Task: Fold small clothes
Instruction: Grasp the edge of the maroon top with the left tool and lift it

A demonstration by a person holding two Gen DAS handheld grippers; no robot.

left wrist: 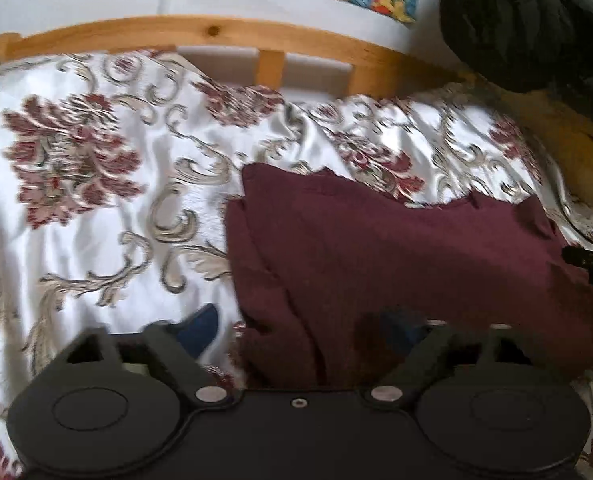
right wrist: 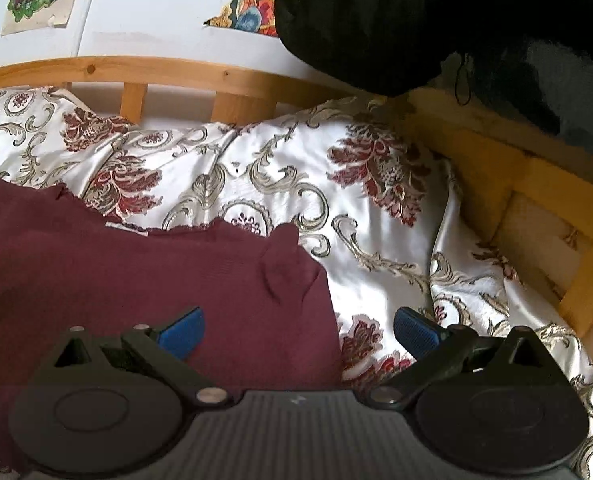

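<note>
Left wrist view: a dark maroon garment (left wrist: 396, 260) lies on a bed covered by a shiny white bedspread (left wrist: 96, 200) patterned with red flowers and grey-gold scrolls. The garment fills the right half of the picture. It is plain, without print, and looks folded over itself, with a layered edge down its left side and an uneven, wavy far edge. The picture is somewhat blurred. The left gripper (left wrist: 300, 332) sits at the bottom, its black body filling the lower frame. Its jaws stand apart: the left blue fingertip (left wrist: 200, 332) is over the bedspread just off the cloth's left edge, and the other is over the maroon fabric. The cloth's near left corner lies between them, but the pads do not press on it. A wooden bed rail (left wrist: 216, 36) curves behind the bedspread. At the right edge, part of the other gripper shows at the garment's side.

Right wrist view: the same maroon garment (right wrist: 136, 272) fills the lower left, its right edge crumpled into a small raised fold. The right gripper (right wrist: 298, 334) is released, jaws wide; one blue fingertip (right wrist: 184, 336) is over the cloth, the other over the bedspread (right wrist: 376, 220), straddling the garment's right edge without gripping it. A black bundle of fabric (right wrist: 356, 20) rests on the wooden rail (right wrist: 136, 68) above.
</note>
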